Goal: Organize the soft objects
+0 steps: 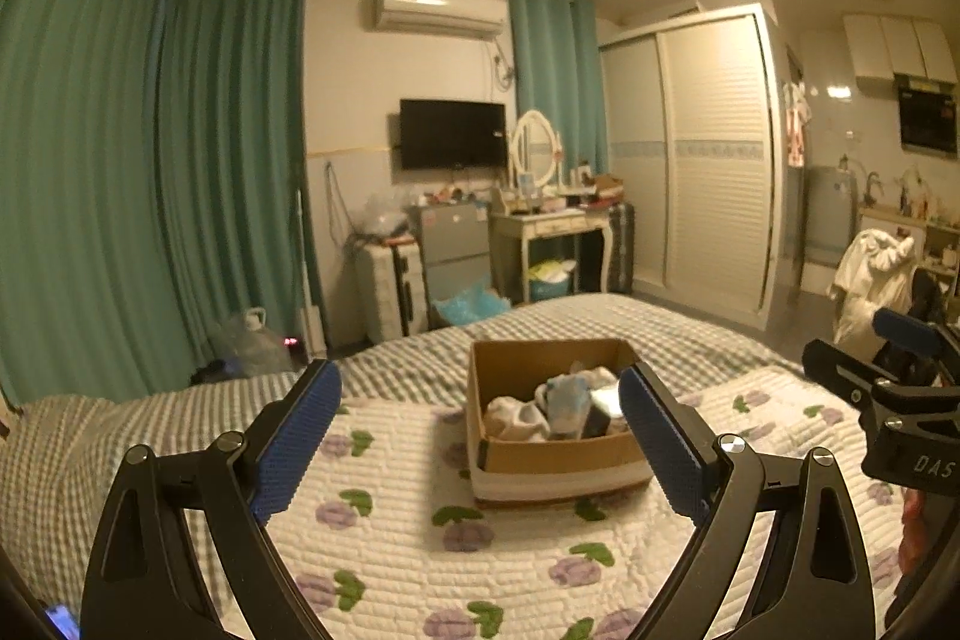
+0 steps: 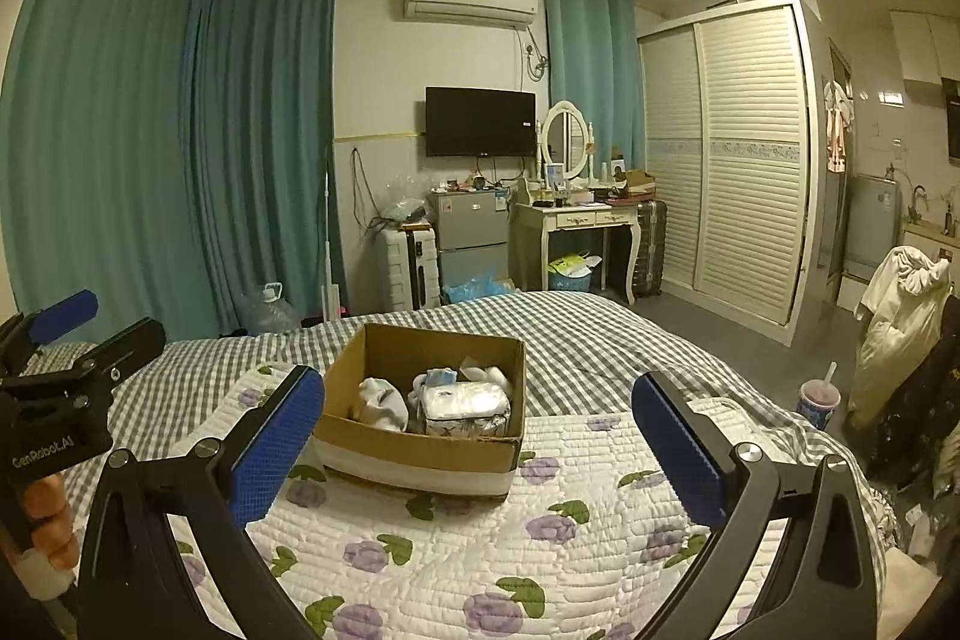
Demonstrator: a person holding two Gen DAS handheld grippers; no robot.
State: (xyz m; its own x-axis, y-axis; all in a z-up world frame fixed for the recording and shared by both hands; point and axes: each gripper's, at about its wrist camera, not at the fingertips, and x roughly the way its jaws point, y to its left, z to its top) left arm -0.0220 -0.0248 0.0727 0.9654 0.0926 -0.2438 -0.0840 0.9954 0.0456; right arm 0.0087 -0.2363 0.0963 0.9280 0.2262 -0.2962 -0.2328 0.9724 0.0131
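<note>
An open cardboard box (image 1: pixel 558 457) (image 2: pixel 420 451) sits on a white quilt with purple flowers (image 1: pixel 420 538) (image 2: pixel 540 538) on the bed. In it lie white socks (image 1: pixel 516 415) (image 2: pixel 381 400), a light blue soft item (image 1: pixel 567 394) and a plastic-wrapped tissue pack (image 2: pixel 465 403). My left gripper (image 1: pixel 480 436) is open and empty, held just short of the box. My right gripper (image 2: pixel 477 436) is open and empty, also just short of the box. Each gripper shows at the edge of the other's view.
The quilt lies over a grey checked bedsheet (image 2: pixel 600 340). A cup with a straw (image 2: pixel 817 400) stands beside the bed on the right. Beyond the bed are a small fridge (image 2: pixel 471 238), a vanity table (image 2: pixel 579 226), suitcases, curtains and a wardrobe (image 2: pixel 738 160).
</note>
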